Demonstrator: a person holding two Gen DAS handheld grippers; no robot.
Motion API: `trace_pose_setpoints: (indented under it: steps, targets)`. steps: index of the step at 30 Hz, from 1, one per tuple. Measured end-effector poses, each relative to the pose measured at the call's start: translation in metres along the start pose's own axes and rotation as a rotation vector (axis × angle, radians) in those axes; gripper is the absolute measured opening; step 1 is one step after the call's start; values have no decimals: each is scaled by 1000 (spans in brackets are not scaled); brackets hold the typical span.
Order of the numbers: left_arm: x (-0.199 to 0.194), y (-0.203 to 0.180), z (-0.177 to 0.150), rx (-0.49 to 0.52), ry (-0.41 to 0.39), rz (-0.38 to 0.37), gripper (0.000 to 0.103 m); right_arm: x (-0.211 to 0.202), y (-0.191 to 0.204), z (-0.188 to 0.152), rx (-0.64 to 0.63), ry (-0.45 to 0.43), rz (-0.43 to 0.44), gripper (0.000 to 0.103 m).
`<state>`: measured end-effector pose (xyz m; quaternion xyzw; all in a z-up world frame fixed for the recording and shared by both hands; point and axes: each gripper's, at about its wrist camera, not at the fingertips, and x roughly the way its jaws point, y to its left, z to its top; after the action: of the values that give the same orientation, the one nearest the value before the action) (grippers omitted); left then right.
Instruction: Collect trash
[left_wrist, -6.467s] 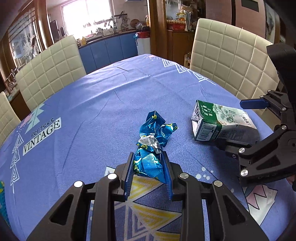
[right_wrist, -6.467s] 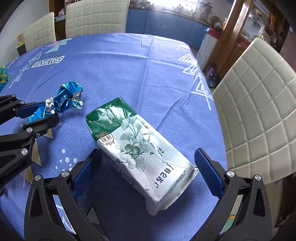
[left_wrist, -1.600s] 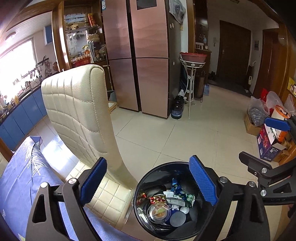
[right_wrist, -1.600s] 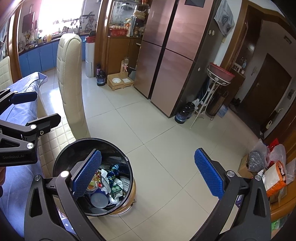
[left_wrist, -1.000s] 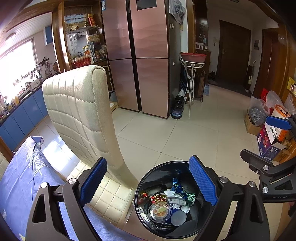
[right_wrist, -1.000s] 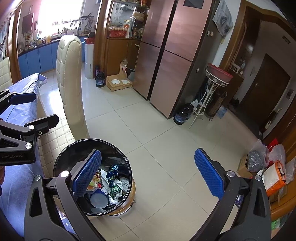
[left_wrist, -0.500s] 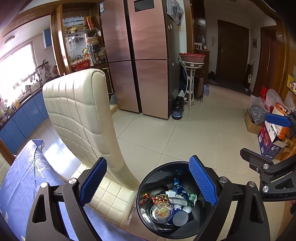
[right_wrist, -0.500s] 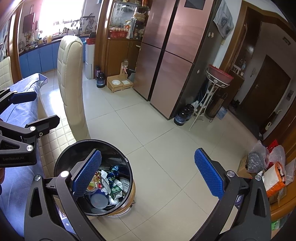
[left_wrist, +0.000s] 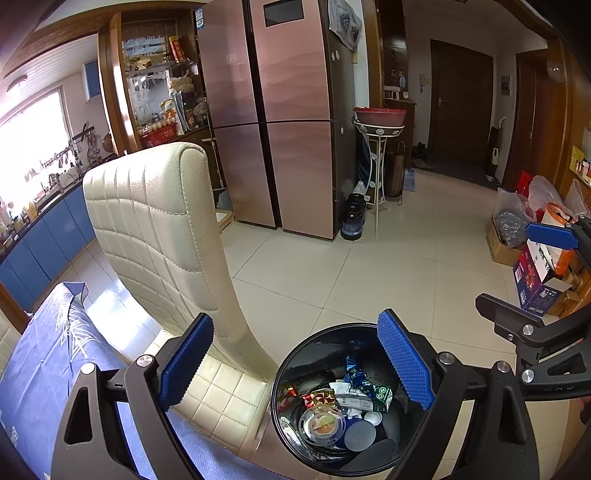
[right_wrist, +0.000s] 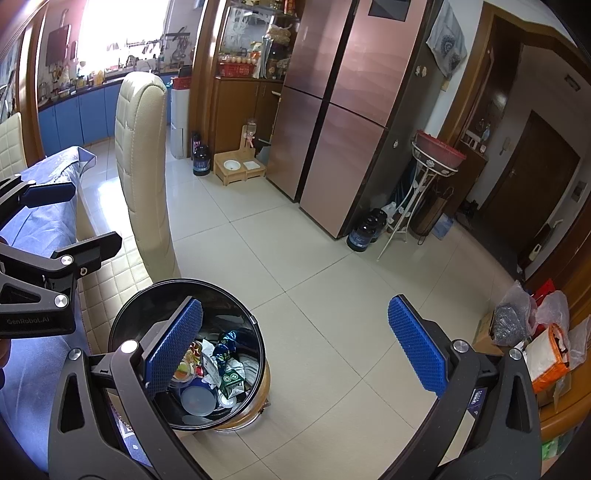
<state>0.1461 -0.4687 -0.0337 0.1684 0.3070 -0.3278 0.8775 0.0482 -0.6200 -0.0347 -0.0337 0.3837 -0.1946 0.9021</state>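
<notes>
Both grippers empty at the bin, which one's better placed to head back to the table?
Left, probably. Left gripper hangs open over the chair seat beside the tablecloth; right gripper, also open, sits floor-side of the bin.

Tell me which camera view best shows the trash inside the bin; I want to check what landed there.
The left wrist view: it looks almost straight down into the trash bin, so the blue wrapper and green carton show clearly. In the right wrist view, one blue pad of the right gripper hides part of the contents.

Left gripper (right_wrist: 70, 218) body, near left of the right wrist view: "GenRobot.AI"
Other packaging and labels: too small to read
</notes>
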Motion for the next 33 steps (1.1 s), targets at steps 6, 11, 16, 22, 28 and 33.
trace_pose_setpoints:
  steps: [6,11,16,22,28,33]
  targets:
    - [-1,0,0,-1,0,-5,88,0,0,1,-1,0,2,99]
    - [0,0,0,-5,4,-10,88,0,1,3,-3,0,5,99]
    - [0,-1,0,-4,4,-11,88,0,1,3,-4,0,4,99]
    - [1,1,-1,-15,7,-23,88,0,2,3,-4,1,6,99]
    - [4,-2,-3,-9,24,-30,88,2,4,1,-1,6,6,99]
    - [6,-4,-6,-1,34,-32,88,3,5,0,5,7,5,99]
